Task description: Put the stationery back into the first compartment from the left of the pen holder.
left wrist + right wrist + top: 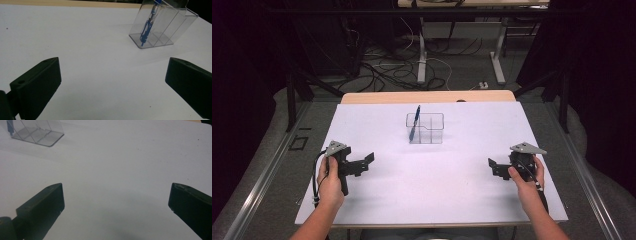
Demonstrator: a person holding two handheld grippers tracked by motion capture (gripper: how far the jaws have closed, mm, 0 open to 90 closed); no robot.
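The left gripper (368, 161) is held over the near left part of the white table (377, 195), gripped from behind by the person's left hand (330, 184), with its grey three-cornered plate uppermost and its cable trailing back past the wrist. Its jaws stand wide apart with nothing between them; in the left gripper view they rise at either side of the frame over bare table surface. The right gripper (491, 165) is held over the near right part of the table by the right hand (526, 181), and its jaws likewise stand wide apart and hold nothing, as the right gripper view confirms. The two grippers point inward toward each other and are well apart. Between them, farther back near the table's middle, stands a clear plastic organizer (432, 131) with inner partitions dividing it into compartments. A blue pen (414, 125) stands tilted in the leftmost compartment, its upper end rising above the rim. In the left gripper view the organizer (172, 27) sits at upper right with the pen (147, 25) leaning inside it, tip down on the base. Neither gripper touches the organizer or the pen
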